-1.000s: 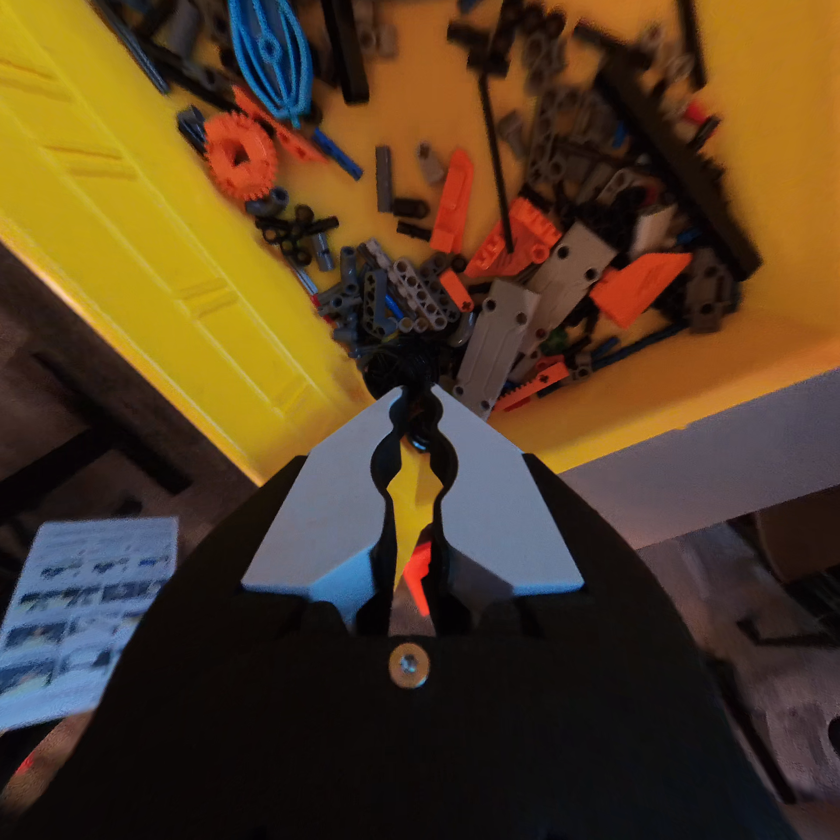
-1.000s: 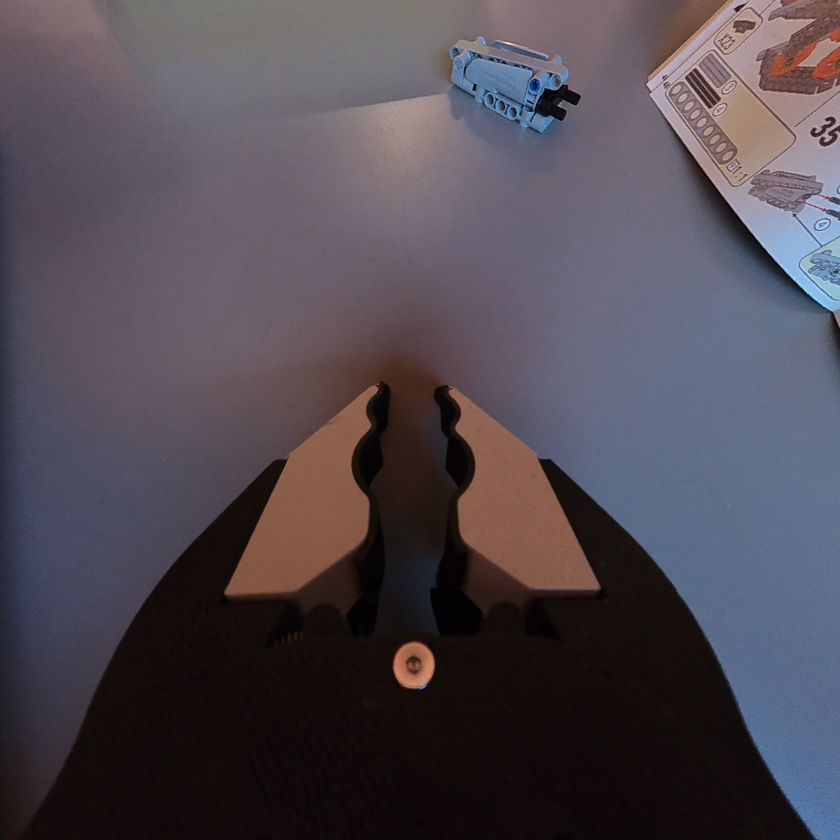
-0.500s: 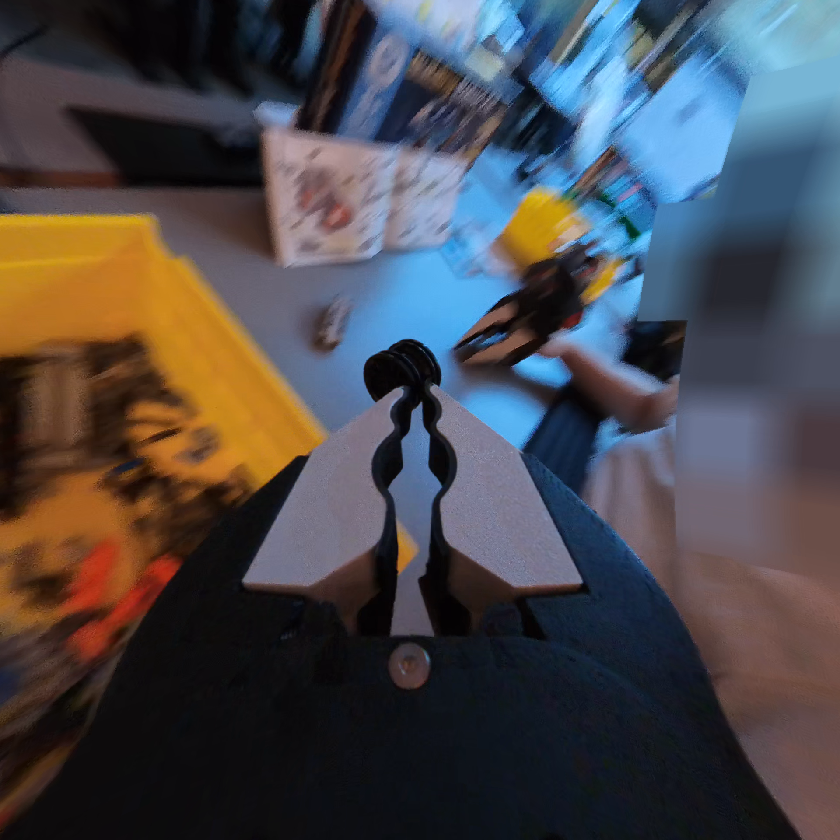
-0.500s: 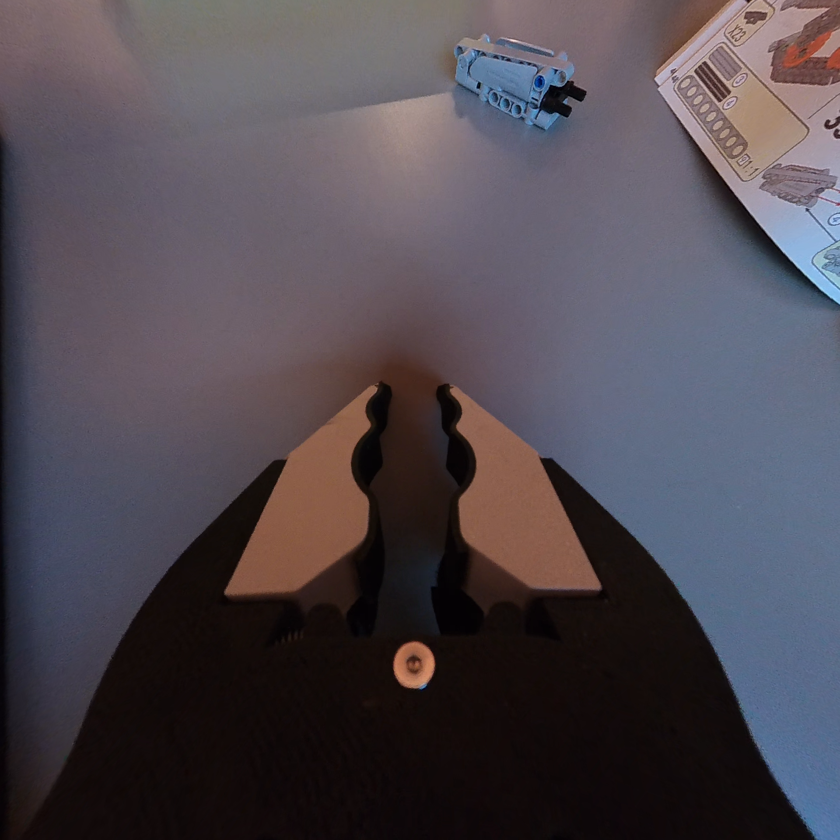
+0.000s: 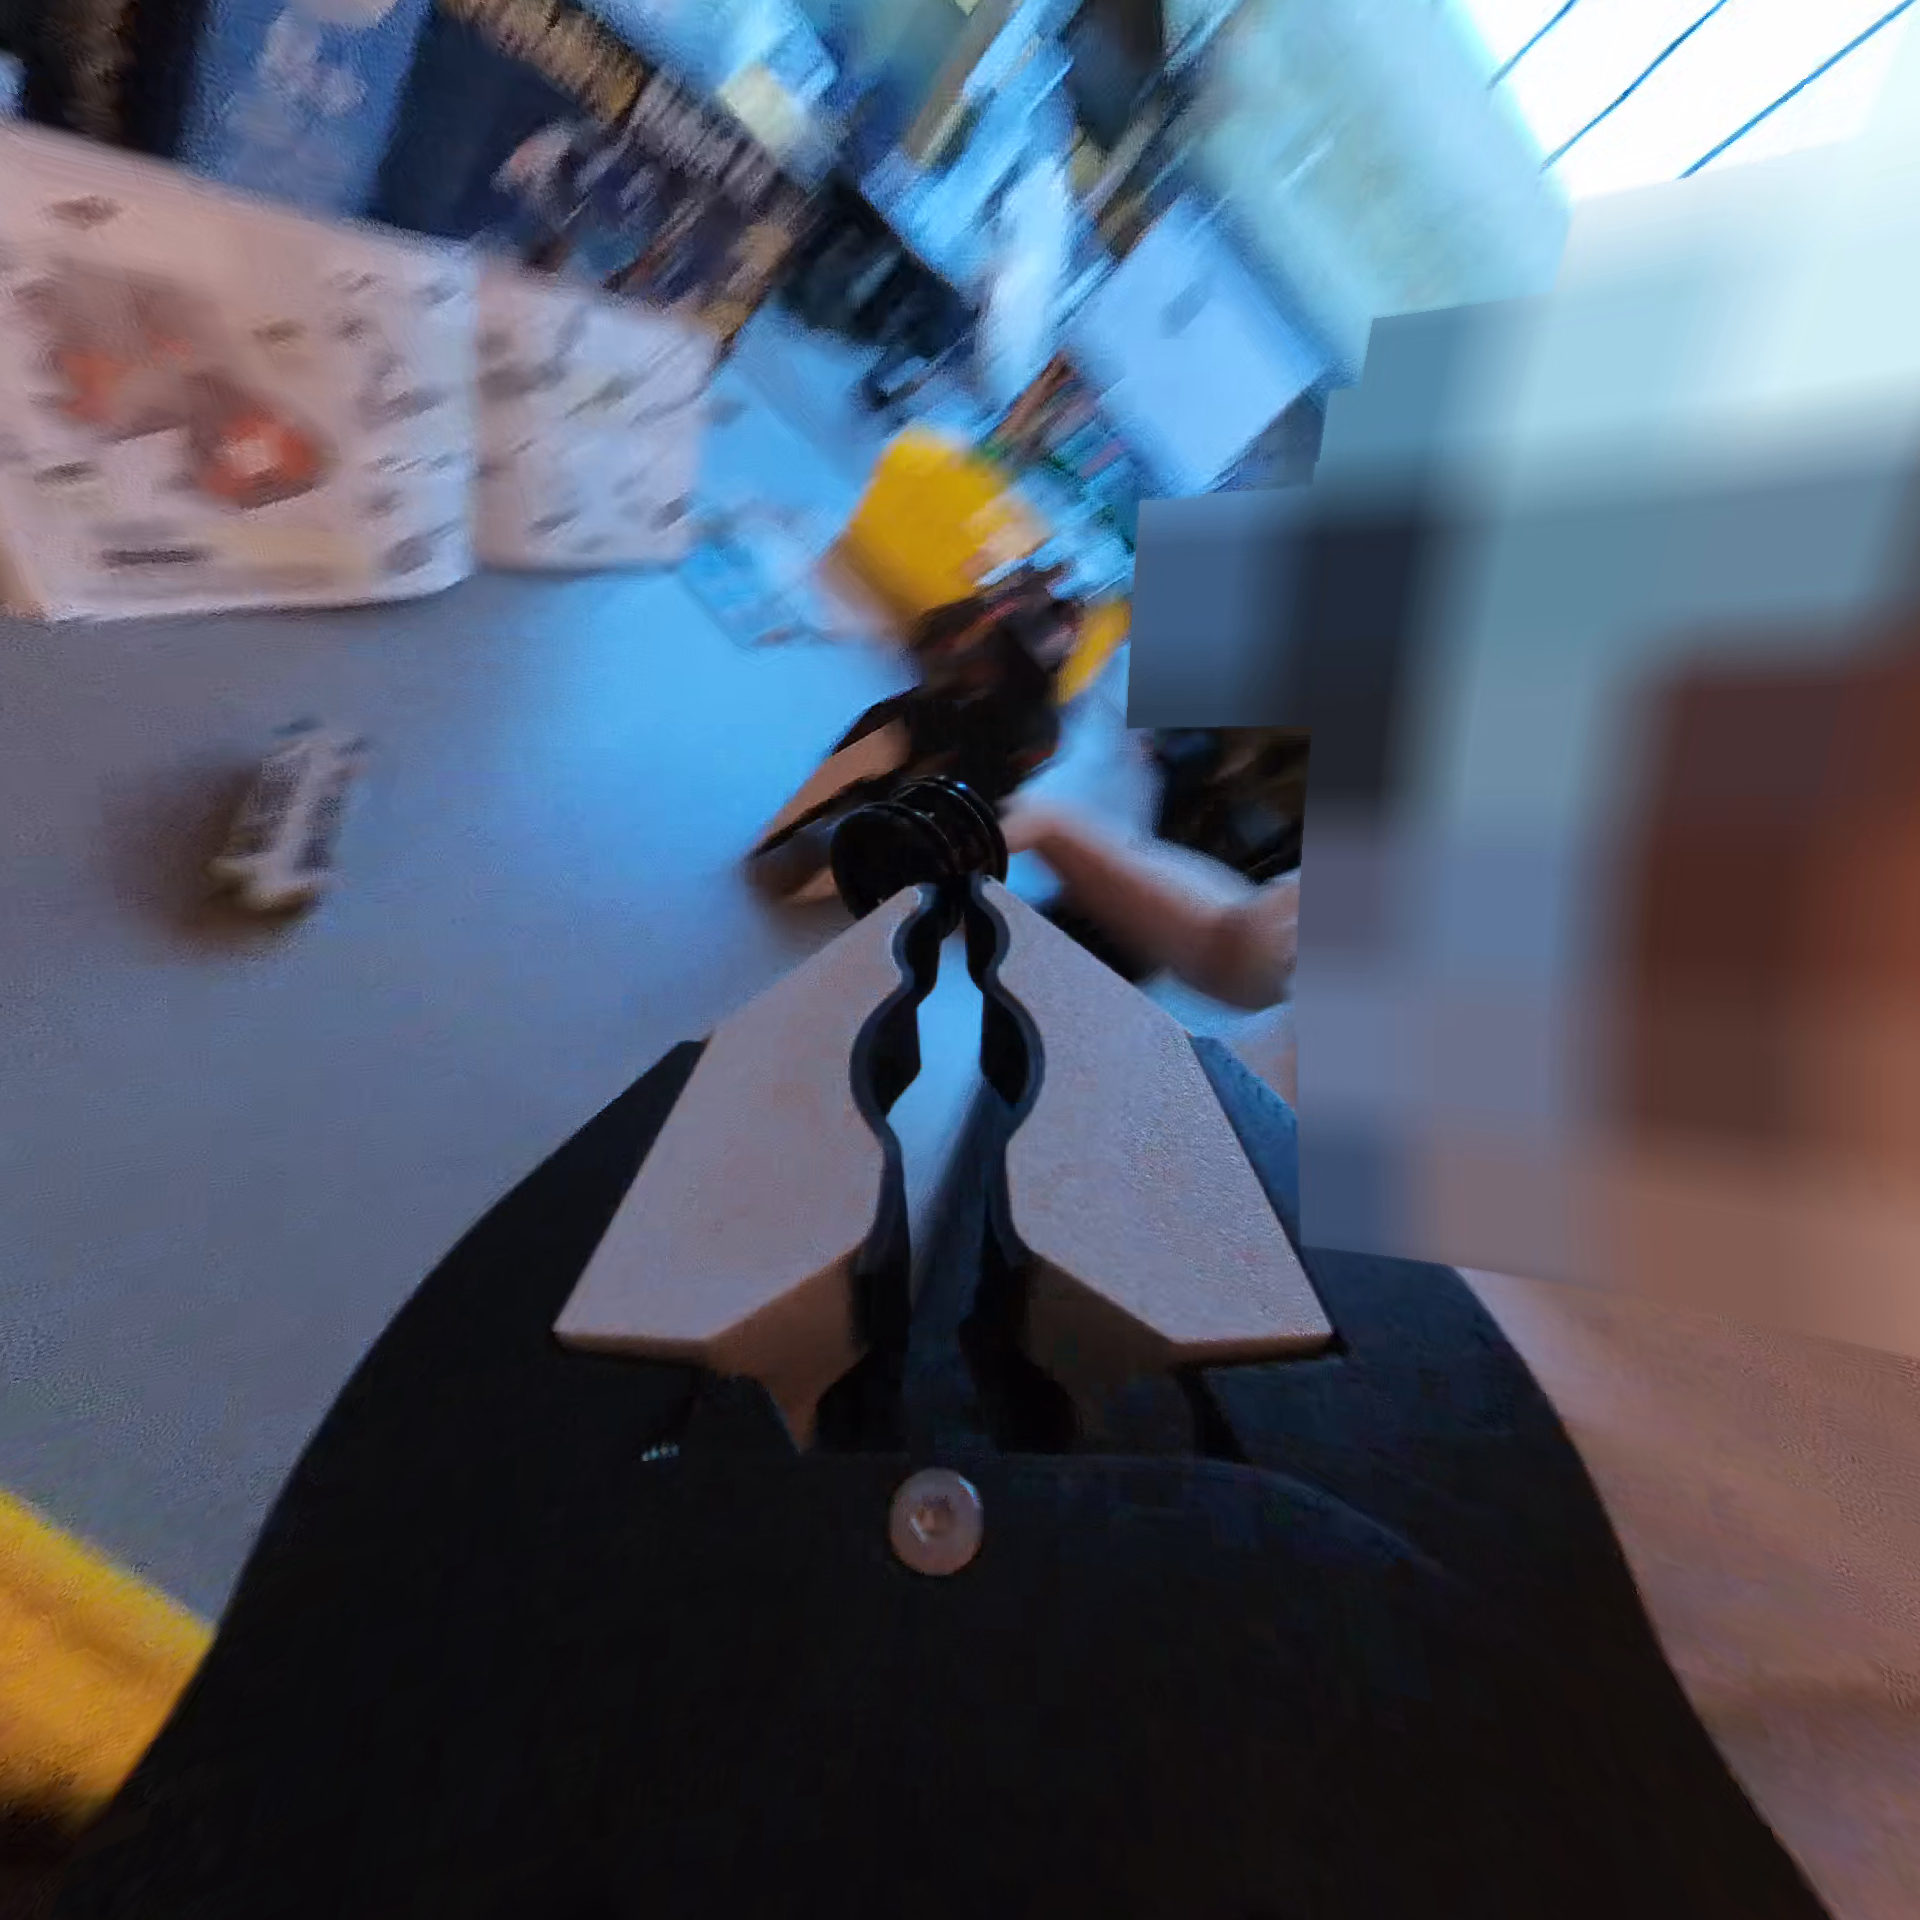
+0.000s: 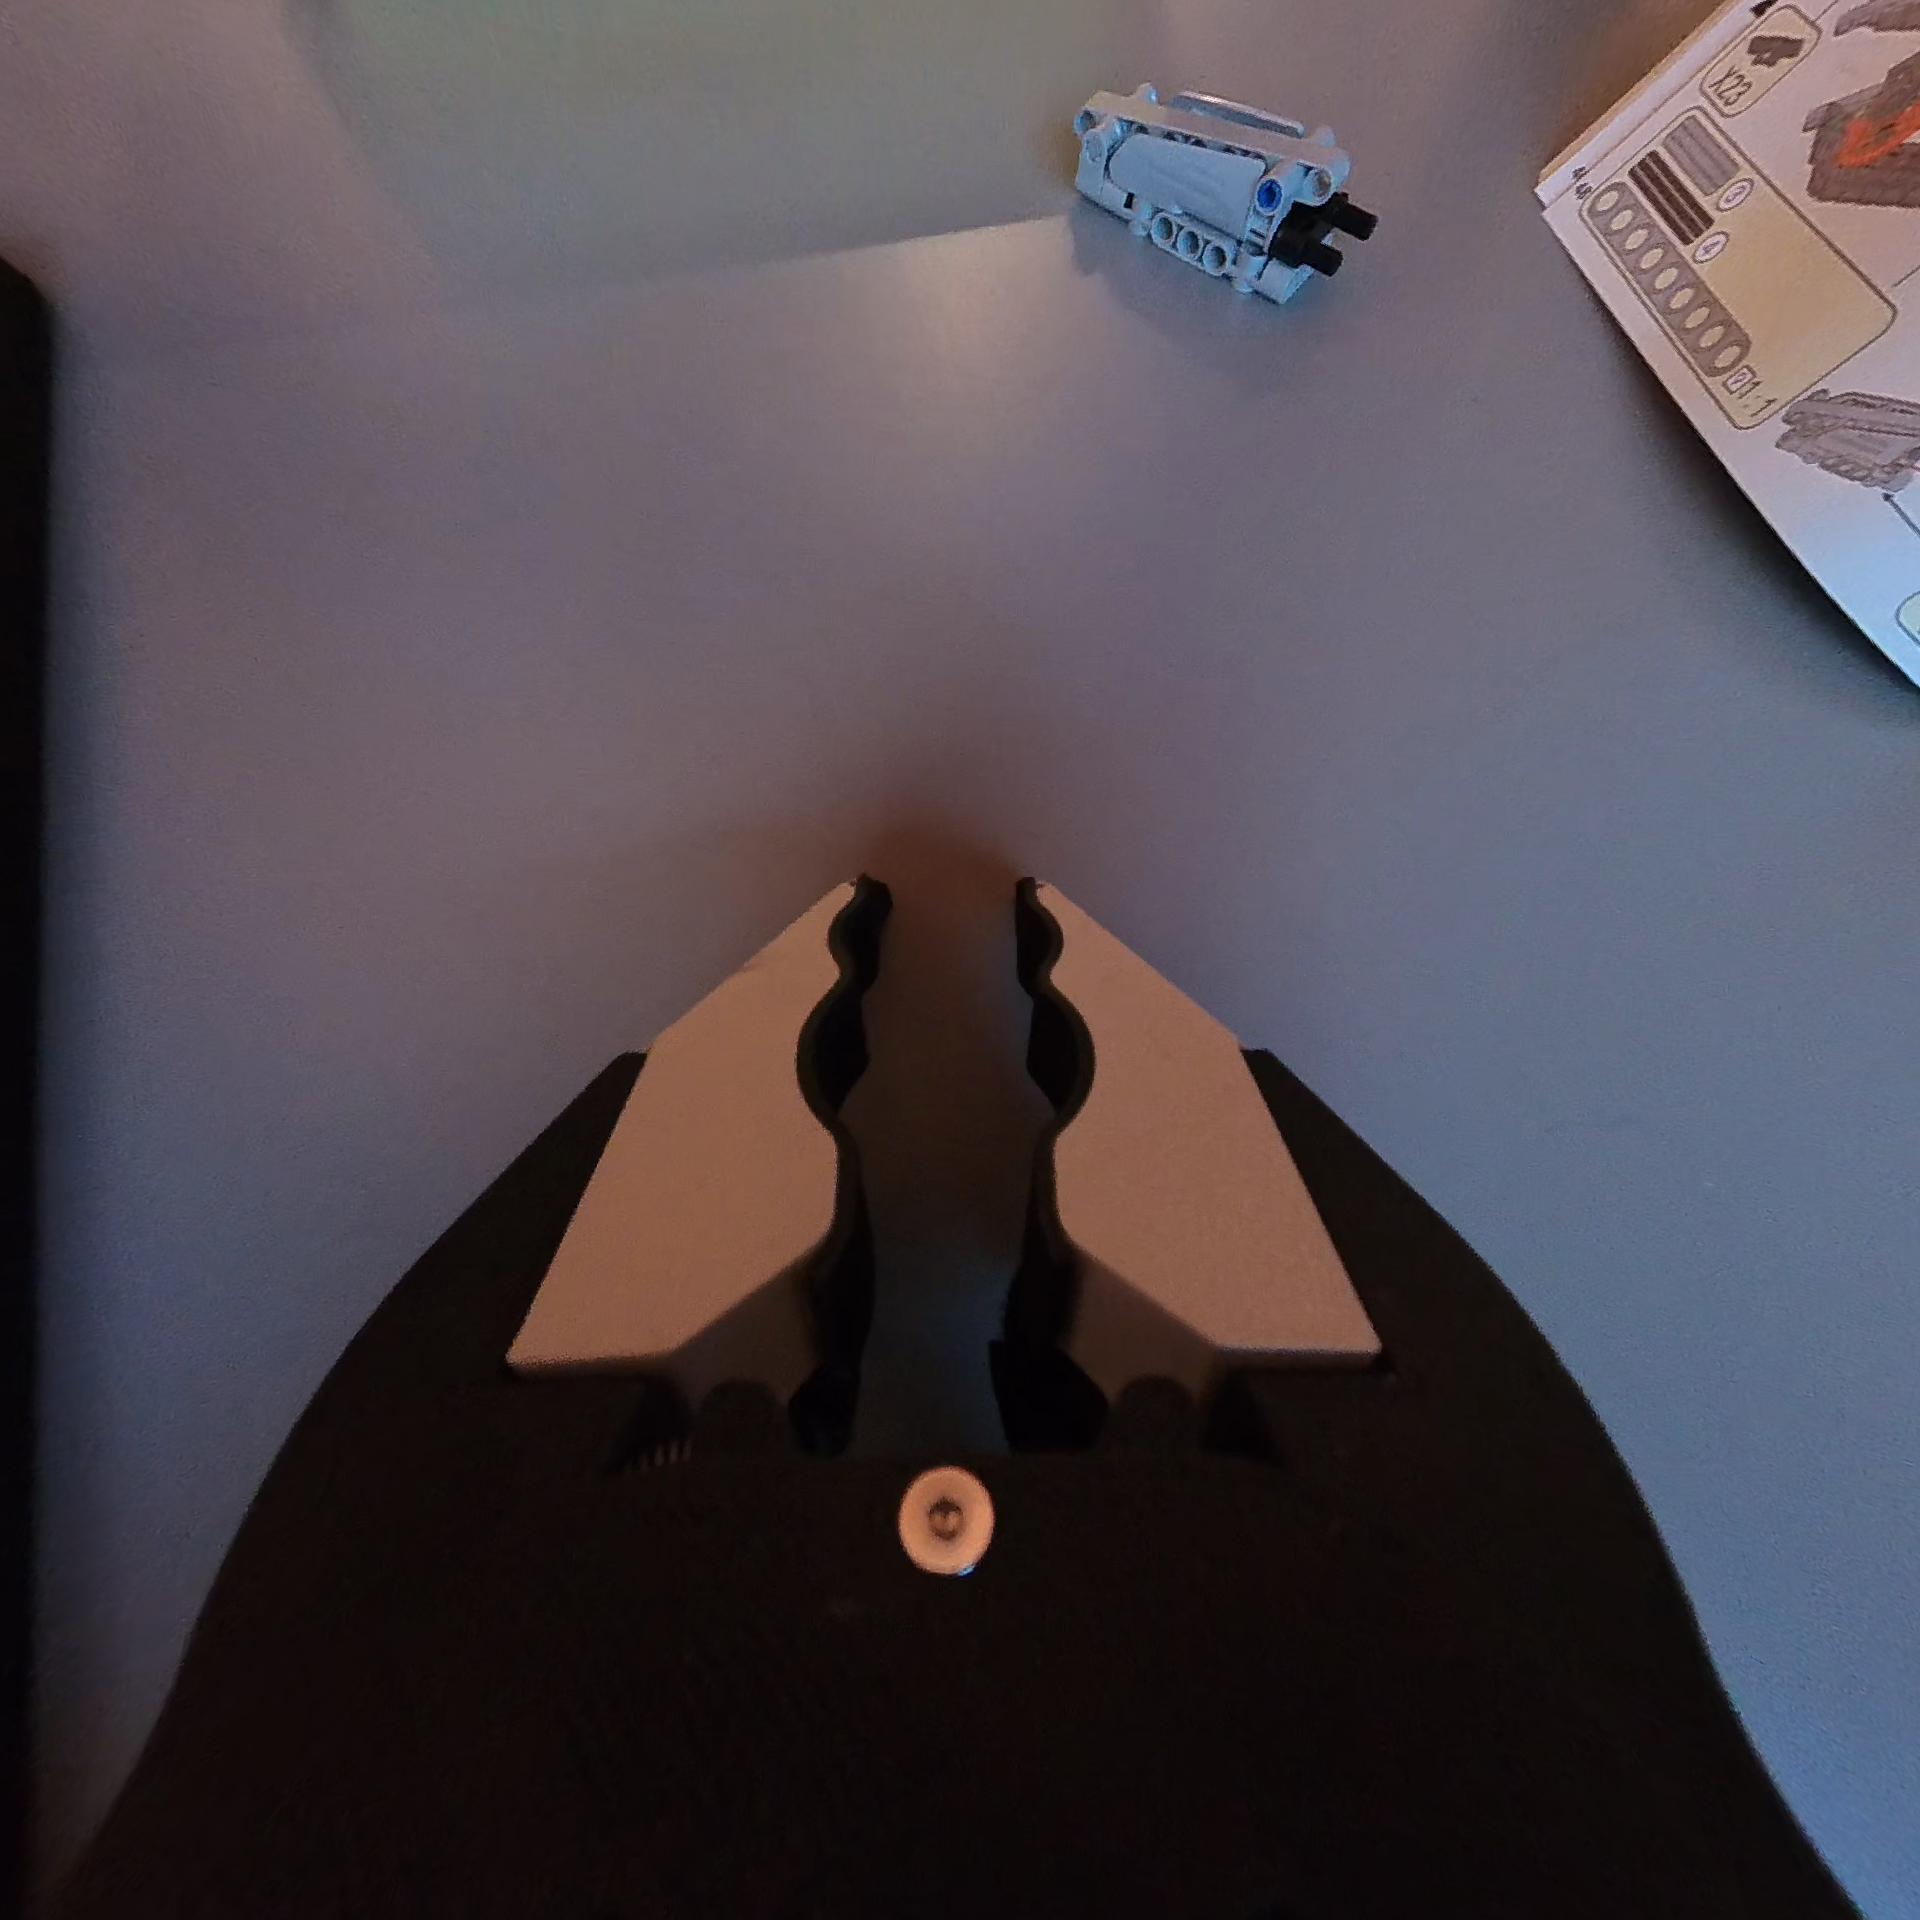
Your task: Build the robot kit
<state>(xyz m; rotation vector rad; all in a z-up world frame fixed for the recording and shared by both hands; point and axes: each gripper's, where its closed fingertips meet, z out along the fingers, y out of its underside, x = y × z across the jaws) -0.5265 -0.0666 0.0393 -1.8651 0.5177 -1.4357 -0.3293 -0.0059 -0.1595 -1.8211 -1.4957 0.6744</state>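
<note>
My left gripper [image 5: 943,902] is shut on a small black ribbed wheel-like part [image 5: 916,844] held at its fingertips above the grey table [image 5: 436,1039]. A small light-grey brick assembly with black pins lies on the table, blurred in the left wrist view [image 5: 283,812] and sharp in the right wrist view [image 6: 1216,192]. My right gripper [image 6: 951,883] is open and empty, low over the bare grey table [image 6: 623,520], well short of that assembly. The right gripper also shows far off in the left wrist view [image 5: 883,769], held by a hand.
An open instruction booklet lies at the table's right in the right wrist view [image 6: 1766,312] and at the back left in the left wrist view [image 5: 260,436]. A corner of the yellow bin [image 5: 73,1662] shows at the lower left. A person's forearm [image 5: 1153,904] is behind my left fingertips. The grippers' ends are close to 30 centimetres from one another.
My left gripper has swung out of the yellow bin with the black part and now points over the table toward the right gripper. The right gripper has drifted slightly left.
</note>
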